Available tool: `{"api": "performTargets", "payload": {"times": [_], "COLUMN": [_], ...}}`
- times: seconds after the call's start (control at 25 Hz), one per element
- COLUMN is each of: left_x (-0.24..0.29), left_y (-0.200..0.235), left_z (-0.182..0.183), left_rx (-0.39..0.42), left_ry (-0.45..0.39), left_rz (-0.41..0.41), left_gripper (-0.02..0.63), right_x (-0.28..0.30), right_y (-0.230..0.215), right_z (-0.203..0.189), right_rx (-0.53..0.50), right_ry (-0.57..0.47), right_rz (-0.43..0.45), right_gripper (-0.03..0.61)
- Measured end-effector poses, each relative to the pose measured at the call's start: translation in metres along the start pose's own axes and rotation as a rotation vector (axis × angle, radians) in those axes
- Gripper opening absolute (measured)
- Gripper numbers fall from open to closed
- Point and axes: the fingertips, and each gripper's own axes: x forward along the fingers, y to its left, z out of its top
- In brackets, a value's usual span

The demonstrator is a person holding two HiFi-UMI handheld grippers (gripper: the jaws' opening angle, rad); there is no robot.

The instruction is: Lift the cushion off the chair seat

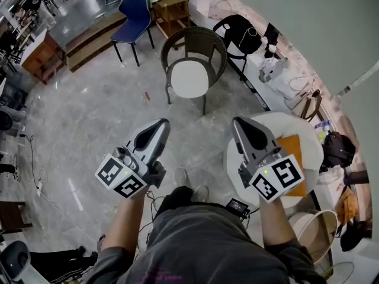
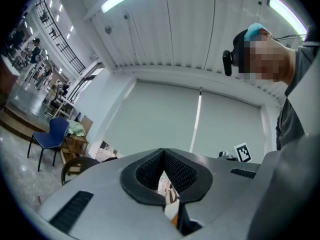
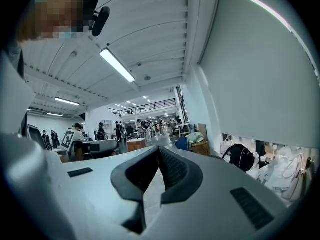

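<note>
A dark wicker chair stands on the grey floor ahead of me, and a white oval cushion lies flat on its seat. In the head view my left gripper and right gripper are held level side by side, well short of the chair and pointing toward it. Both are shut with nothing between the jaws. In the left gripper view the left gripper has its pads together at the tips, with the wicker chair low at the left. The right gripper looks the same in its own view.
A blue chair and a wooden side table stand behind the wicker chair. A round white table with an orange item is close under my right gripper. Bags line the right wall. Grey floor lies between me and the chair.
</note>
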Motion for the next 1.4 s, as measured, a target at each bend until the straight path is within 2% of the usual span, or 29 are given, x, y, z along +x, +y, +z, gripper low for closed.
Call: {"api": "performTargets", "payload": {"times": [0.36, 0.68, 1.04, 1.4], "left_x": [0.007, 0.023, 0.055, 0.091], "left_y": [0.012, 0.042, 0.115, 0.216], "left_z": [0.001, 0.005, 0.004, 0.02], "left_rx": [-0.001, -0.008, -0.046, -0.079], "left_ry": [-0.008, -0.015, 0.011, 0.036], "left_rz": [0.012, 0.012, 0.008, -0.012], "left_gripper": [0.008, 0.008, 0.008, 0.008], "right_x": [0.011, 0.04, 0.109, 0.21], "right_y": [-0.011, -0.026, -0.055, -0.083], "right_z": [-0.001, 0.0, -0.012, -0.013], "right_rx": [0.006, 0.001, 0.022, 0.038], "right_ry": [0.006, 0.007, 0.046, 0.074], "right_rz": [0.003, -0.004, -0.023, -0.057], "right_gripper": [0.009, 0.009, 0.009, 0.009]}}
